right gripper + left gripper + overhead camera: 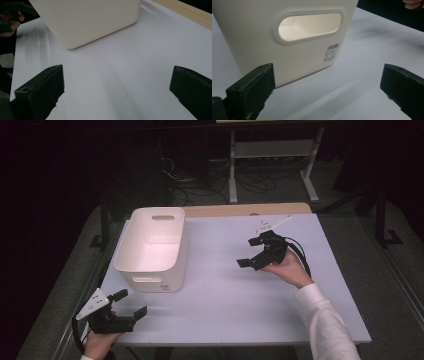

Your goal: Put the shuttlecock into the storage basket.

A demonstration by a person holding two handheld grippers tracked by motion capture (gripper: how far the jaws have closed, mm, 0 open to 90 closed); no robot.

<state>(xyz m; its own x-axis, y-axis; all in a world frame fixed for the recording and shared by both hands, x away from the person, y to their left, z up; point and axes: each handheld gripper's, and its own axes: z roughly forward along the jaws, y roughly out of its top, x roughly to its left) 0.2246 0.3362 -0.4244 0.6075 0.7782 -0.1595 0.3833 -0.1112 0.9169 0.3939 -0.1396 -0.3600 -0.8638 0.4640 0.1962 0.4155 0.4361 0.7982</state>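
A white bin [152, 247] stands upright on the left half of the pale counter [235, 295], its open top facing up and a slot handle cut into each short wall. The left gripper [131, 303] sits at the counter's near left corner, just in front of the bin, fingers spread wide with nothing between them; in the left gripper view the bin's near wall [287, 37] with its handle slot and a barcode sticker [331, 52] rises close ahead. The right gripper [251, 252] hangs above the counter to the right of the bin, well apart from it, fingers likewise wide and empty, aimed toward the bin's side [87, 20]
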